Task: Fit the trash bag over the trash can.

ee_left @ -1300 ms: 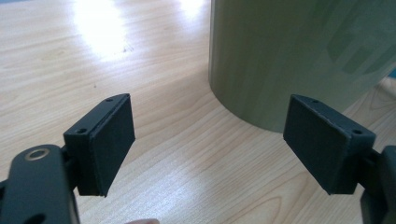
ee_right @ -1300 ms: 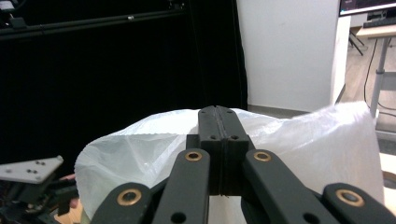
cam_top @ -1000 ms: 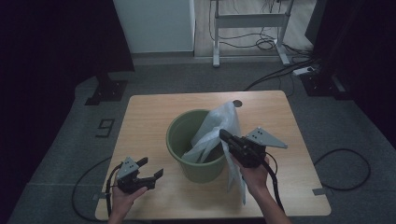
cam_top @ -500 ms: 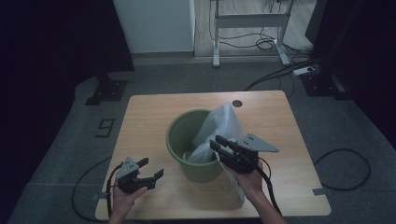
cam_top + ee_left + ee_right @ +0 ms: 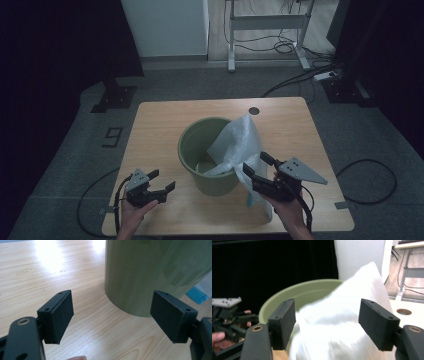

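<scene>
Right tongs (image 5: 259,168), level beside the bag (image 5: 235,145), just opening wide, empty; left tongs (image 5: 162,181) wide.

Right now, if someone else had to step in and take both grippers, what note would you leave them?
Right gripper: open, its jaws have just been opening; the bag sits ahead between them, not pinched.
Left gripper: open, nothing in it, low over the table on the bin's left.
Things: green bin stands upright mid-table. White bag is partly inside, one side draped over the near right rim and hanging down to the table.
Done: bag is started into the bin.
Left: probably spread the bag's mouth around the rim; the left side of the rim is bare.
</scene>
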`<state>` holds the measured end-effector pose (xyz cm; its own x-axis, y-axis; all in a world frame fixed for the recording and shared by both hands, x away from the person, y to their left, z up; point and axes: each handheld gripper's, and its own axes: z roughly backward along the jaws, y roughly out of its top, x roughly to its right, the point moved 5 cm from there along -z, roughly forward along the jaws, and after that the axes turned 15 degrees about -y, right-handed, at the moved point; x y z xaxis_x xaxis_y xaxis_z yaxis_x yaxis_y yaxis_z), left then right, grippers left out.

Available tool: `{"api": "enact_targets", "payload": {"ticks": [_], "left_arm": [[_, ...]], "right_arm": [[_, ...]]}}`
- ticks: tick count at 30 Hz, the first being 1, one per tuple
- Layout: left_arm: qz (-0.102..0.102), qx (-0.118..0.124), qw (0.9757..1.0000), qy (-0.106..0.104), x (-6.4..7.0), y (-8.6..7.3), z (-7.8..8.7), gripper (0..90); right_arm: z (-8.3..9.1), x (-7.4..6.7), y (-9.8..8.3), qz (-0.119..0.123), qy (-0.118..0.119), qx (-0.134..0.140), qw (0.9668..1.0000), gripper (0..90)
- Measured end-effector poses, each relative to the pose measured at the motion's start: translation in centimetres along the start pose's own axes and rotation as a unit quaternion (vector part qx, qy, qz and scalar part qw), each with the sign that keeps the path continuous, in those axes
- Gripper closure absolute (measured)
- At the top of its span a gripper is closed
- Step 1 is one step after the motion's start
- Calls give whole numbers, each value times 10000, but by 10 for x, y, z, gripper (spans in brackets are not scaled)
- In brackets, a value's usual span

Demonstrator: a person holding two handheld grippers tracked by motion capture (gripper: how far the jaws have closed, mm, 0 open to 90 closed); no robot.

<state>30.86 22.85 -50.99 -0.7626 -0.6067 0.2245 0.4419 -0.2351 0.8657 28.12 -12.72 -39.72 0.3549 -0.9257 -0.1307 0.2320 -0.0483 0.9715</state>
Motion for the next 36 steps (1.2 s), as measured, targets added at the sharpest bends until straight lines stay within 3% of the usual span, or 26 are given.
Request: {"api": "enact_targets", "payload": {"ticks": [10,16,24,28,33,36], "left_arm": [[43,-20,10000,26,-1,-2,-1,183],[69,-9,10000,40,-3,-3,0,183],[87,10,9999,55,-4,-3,1,183],[105,12,9999,52,-5,-4,1,183],[108,11,9999,50,-5,-4,1,183],[103,1,9999,43,-4,-4,0,184]], "right_arm": [[25,8,-56,180,-292,-387,9987,223],[26,9,-80,65,-380,-522,9979,208],[20,11,-104,156,-605,-755,9952,214],[18,21,-111,157,-945,-792,9922,350],[20,31,-108,251,-1128,-648,9912,653],[22,36,-104,321,-1281,-541,9898,784]]}}
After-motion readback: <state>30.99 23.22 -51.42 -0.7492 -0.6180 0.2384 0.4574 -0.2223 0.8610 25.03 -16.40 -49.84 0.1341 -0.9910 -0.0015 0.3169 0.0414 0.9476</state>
